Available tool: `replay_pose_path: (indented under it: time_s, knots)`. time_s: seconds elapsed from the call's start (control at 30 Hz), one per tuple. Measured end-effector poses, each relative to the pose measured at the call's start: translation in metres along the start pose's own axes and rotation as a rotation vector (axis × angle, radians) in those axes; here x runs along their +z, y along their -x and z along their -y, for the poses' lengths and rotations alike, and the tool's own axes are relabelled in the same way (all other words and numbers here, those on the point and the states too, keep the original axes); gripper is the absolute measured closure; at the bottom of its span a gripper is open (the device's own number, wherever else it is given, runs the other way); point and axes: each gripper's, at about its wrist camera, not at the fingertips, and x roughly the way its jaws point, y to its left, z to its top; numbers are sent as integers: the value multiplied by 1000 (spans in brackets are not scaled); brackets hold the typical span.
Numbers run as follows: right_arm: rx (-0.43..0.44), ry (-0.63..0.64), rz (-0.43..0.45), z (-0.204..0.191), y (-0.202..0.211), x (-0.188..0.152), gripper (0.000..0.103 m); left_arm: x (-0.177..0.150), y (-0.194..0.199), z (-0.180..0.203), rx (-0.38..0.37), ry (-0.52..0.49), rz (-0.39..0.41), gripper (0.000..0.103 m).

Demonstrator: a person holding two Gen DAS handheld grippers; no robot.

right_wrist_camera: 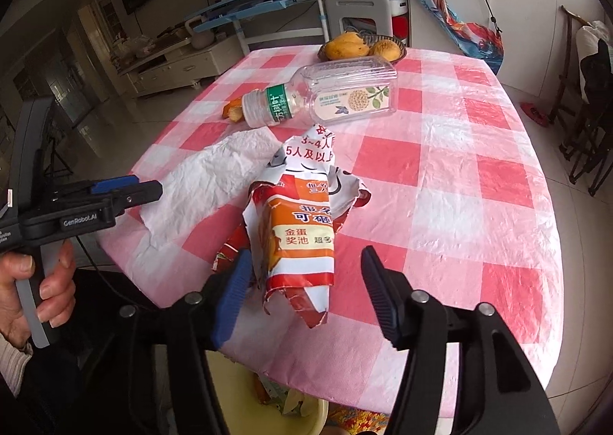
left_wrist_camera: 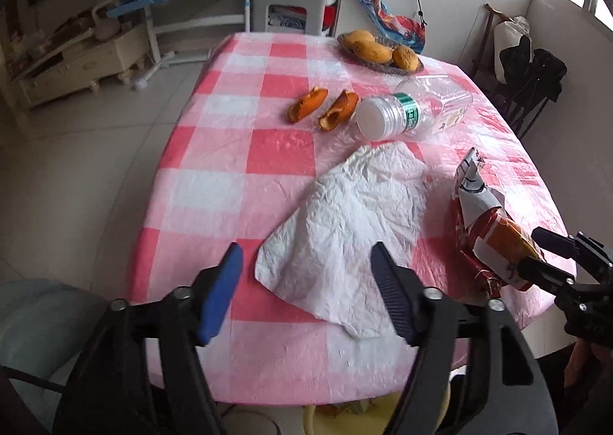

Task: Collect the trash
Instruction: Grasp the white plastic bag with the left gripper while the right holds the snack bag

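Clearly both tools are poised over separate pieces of trash at the near edge of the surface (left_wrist_camera: 214, 182). The left gripper (left_wrist_camera: 306, 282) stands with its jaws wide apart, and the tissue (left_wrist_camera: 345, 220) lies flat just ahead of and between its fingers, its near corner reaching in under the gap. That wide stance suits a limp sheet, which probably has to be pinched from above at a raised crease.

The right gripper (right_wrist_camera: 302, 293) is also spread open, with the flyer (right_wrist_camera: 302, 228), a crumpled printed sheet, standing up between its fingers. The blue left pad seems to touch or nearly touch the flyer's edge; the right finger is well apart from it. Nothing is held yet, as far as I can judge.

Below the right gripper, past the surface's edge, a yellow bin (right_wrist_camera: 291, 408) with scraps in it sits under the rim, likely so trash can be dropped straight down.

Farther ahead of both grippers lie the bottle (right_wrist_camera: 329, 98) on its side and two peels (left_wrist_camera: 323, 107), with a fruit basket (left_wrist_camera: 379, 52) beyond them. The fruit looks whole, so probably not trash.
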Motion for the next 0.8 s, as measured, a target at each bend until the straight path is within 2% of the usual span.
replay_pose_path:
  time_s: [0.13, 0.37, 0.4, 0.43, 0.53, 0.6, 0.63, 0.67, 0.8]
  knots:
    - [3, -21, 1, 2, -4, 2, 37, 7, -5, 18, 17, -69, 26, 23]
    - [40, -96, -17, 8, -22, 5, 37, 7, -38, 29, 67, -108, -15, 24]
    - [47, -110, -20, 10, -25, 6, 37, 7, -40, 29, 67, -110, -17, 31]
    - [55, -124, -22, 11, -27, 6, 37, 7, -40, 29, 54, -108, -17, 34]
    - [64, -150, -16, 12, -29, 7, 38, 6, -38, 33, 43, -119, -6, 60]
    - [66, -146, -20, 11, -28, 7, 50, 5, -35, 36, 30, -132, -6, 90]
    - [74, -147, -23, 10, -28, 7, 60, 5, -34, 37, 16, -132, -10, 94]
    - [82, -148, -23, 10, -28, 7, 64, 3, -32, 38, 8, -129, -10, 98]
    - [87, -132, -5, 6, -24, 6, 69, 0, -20, 42, -4, -132, 20, 98]
